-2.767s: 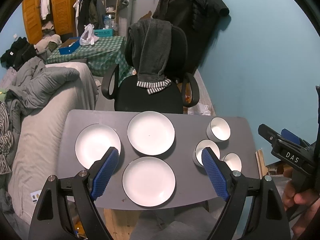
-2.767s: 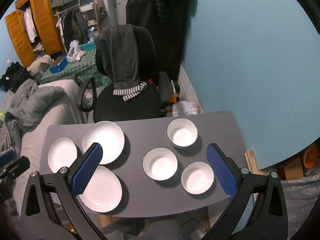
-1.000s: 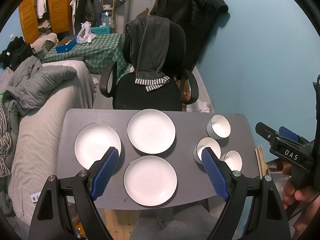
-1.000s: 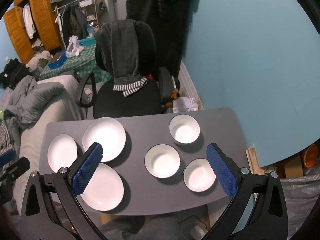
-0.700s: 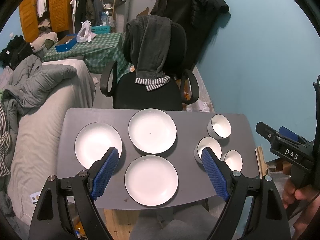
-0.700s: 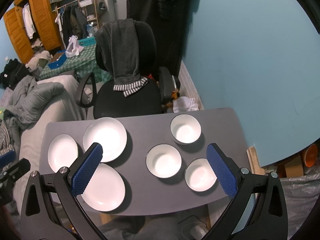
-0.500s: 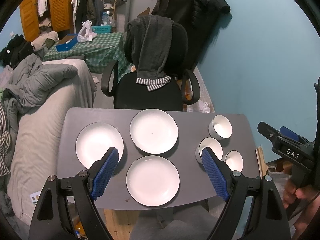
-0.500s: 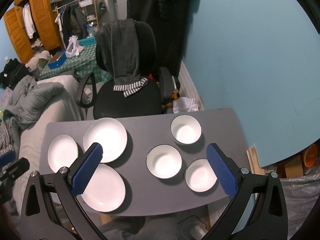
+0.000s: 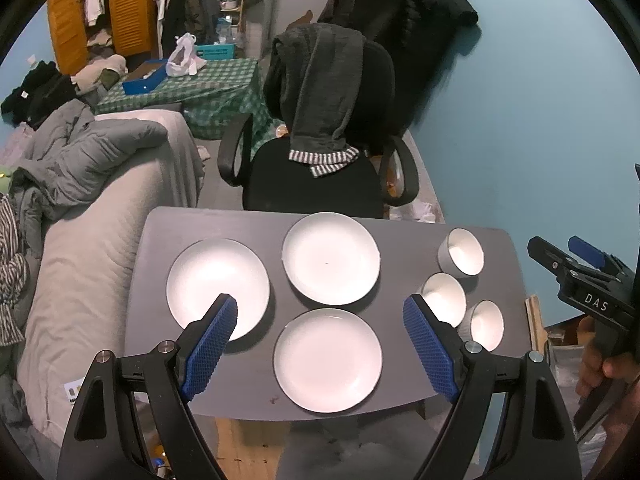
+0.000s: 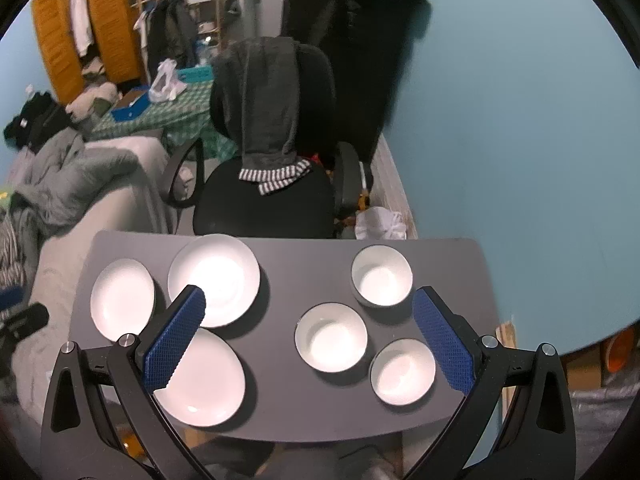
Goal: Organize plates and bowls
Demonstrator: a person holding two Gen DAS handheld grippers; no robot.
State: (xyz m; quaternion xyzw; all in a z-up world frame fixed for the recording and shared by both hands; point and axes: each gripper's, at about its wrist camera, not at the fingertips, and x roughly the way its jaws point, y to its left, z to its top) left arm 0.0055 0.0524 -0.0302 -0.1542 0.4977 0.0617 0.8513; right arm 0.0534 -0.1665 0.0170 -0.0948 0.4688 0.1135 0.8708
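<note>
Three white plates lie apart on a grey table (image 9: 404, 240): a left plate (image 9: 216, 284), a far plate (image 9: 331, 263) and a near plate (image 9: 328, 360). Three white bowls stand apart on the right: a far bowl (image 9: 461, 251), a middle bowl (image 9: 442, 298) and a near bowl (image 9: 485, 325). My left gripper (image 9: 320, 316) is open and empty, high above the plates. My right gripper (image 10: 310, 314) is open and empty, high above the bowls: the far bowl (image 10: 382, 276), the middle bowl (image 10: 331, 337) and the near bowl (image 10: 402, 372). The right gripper's body also shows in the left wrist view (image 9: 588, 292).
A black office chair (image 9: 320, 184) draped with a grey garment stands against the table's far edge. A bed with grey bedding (image 9: 80, 184) lies along the table's left side. A blue wall (image 9: 540, 120) runs on the right.
Both grippers have drifted slightly over the table, so the dishes shift a little in view. No dish has moved and both grippers stay open.
</note>
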